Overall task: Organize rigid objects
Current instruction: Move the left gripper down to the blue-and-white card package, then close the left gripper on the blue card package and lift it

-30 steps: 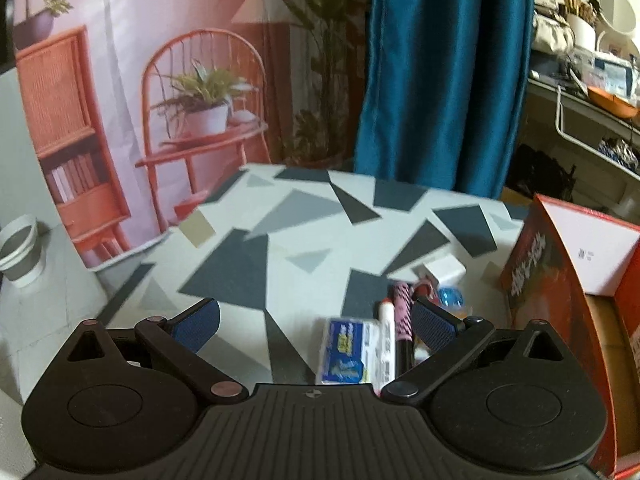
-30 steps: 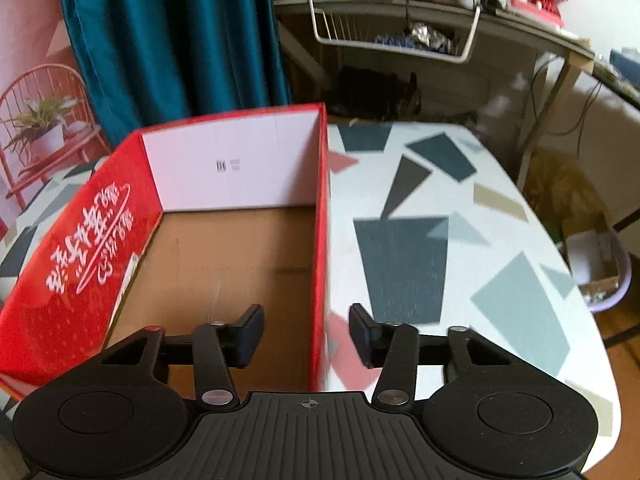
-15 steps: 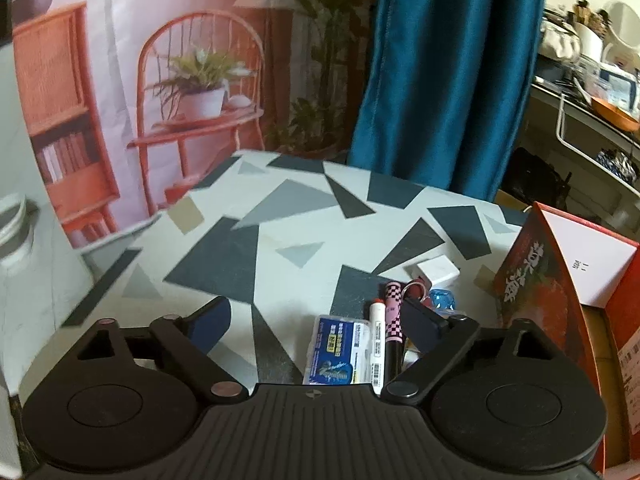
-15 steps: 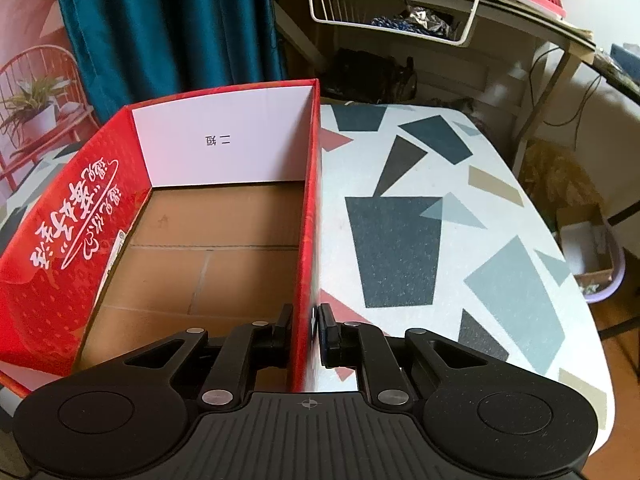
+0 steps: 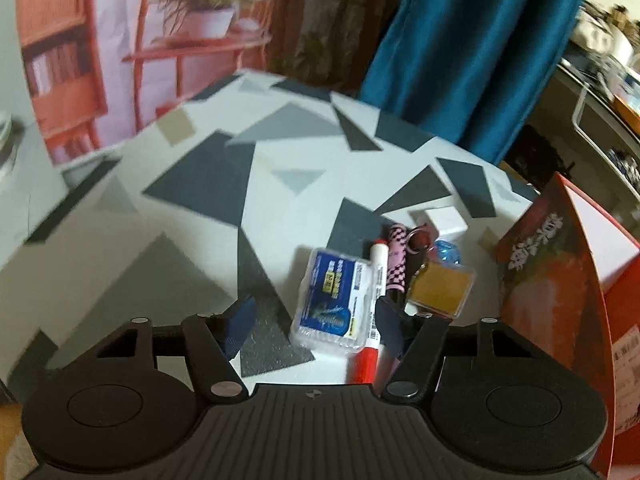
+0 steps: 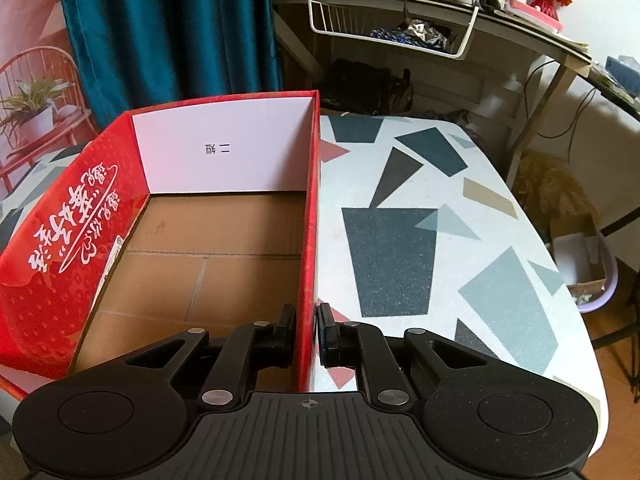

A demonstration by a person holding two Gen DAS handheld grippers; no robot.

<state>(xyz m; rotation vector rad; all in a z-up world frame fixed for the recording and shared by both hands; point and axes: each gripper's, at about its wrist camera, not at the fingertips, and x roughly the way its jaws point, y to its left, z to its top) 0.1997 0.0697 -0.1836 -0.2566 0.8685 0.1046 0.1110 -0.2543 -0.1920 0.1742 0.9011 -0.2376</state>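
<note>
A clear plastic case with a blue label (image 5: 335,296) lies on the patterned table between the fingers of my left gripper (image 5: 316,320), whose jaws are closing without touching it. A red-capped white marker (image 5: 370,304) lies along the case's right side. Beside it are a pink checkered pen (image 5: 396,258), a clear case with a yellow insert (image 5: 440,286), a blue round thing (image 5: 447,250) and a white block (image 5: 446,220). My right gripper (image 6: 306,334) is shut on the right wall of the open red cardboard box (image 6: 310,216).
The red box (image 5: 560,264) stands just right of the small items. A teal curtain (image 5: 472,52) hangs behind the table. Past the table's far right edge are a desk with a wire basket (image 6: 392,28) and a lilac bin (image 6: 588,264) on the floor.
My left gripper has dropped toward the blue-label case and its jaws have narrowed around it. My right gripper has gone from open astride the box's right wall to shut on it.
</note>
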